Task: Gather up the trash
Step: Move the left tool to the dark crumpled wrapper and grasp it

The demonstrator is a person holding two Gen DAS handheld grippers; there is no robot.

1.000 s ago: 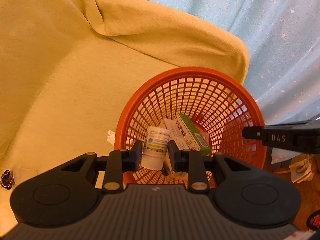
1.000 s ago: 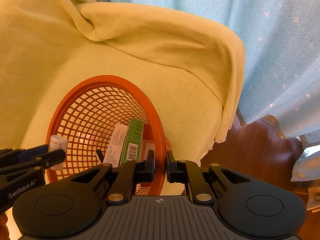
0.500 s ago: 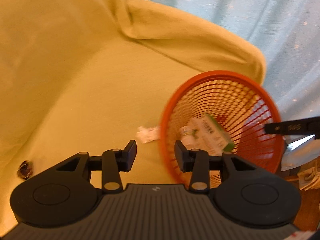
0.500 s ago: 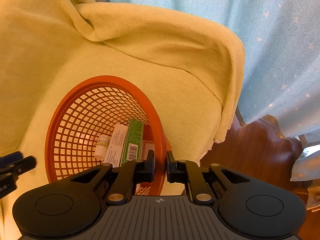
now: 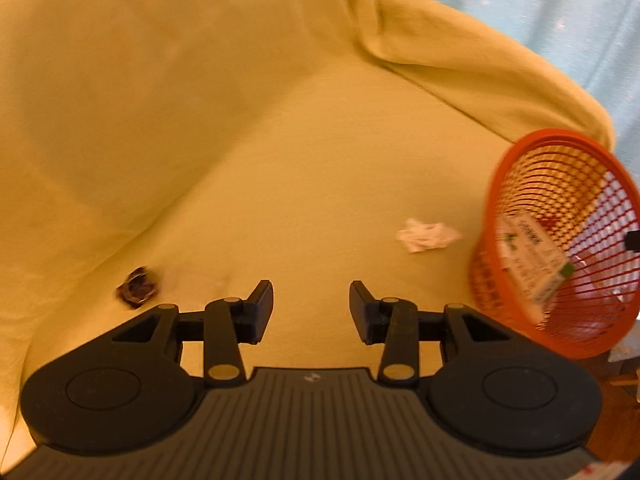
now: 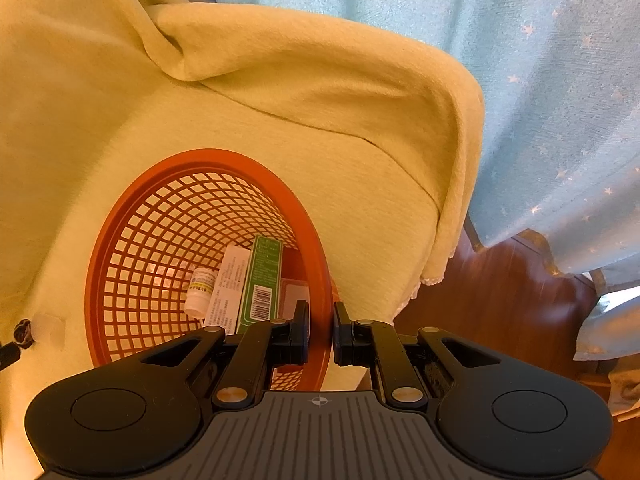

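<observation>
Yellow-green fleece cover [image 5: 280, 152] drapes the seat in soft folds; pale blue star-print curtain [image 6: 540, 80] hangs behind, above dark wood floor [image 6: 500, 292].

Orange plastic basket [image 6: 120, 248], round with open lattice walls, sits on the cover. It contains a small white bottle [image 6: 199, 292], a white carton [image 6: 230, 284] and a green carton [image 6: 260, 280] with a barcode.

Right gripper [image 6: 320, 330] is clamped on the basket rim, one finger inside and one outside.

Left gripper [image 5: 311, 306] is released and empty, jaws spread wide above the cover. A crumpled white paper [image 5: 427, 235] lies ahead and to its right, just beside the basket. A dark crumpled wrapper [image 5: 138, 290] lies on the cover to its left, near the left fingertip.
</observation>
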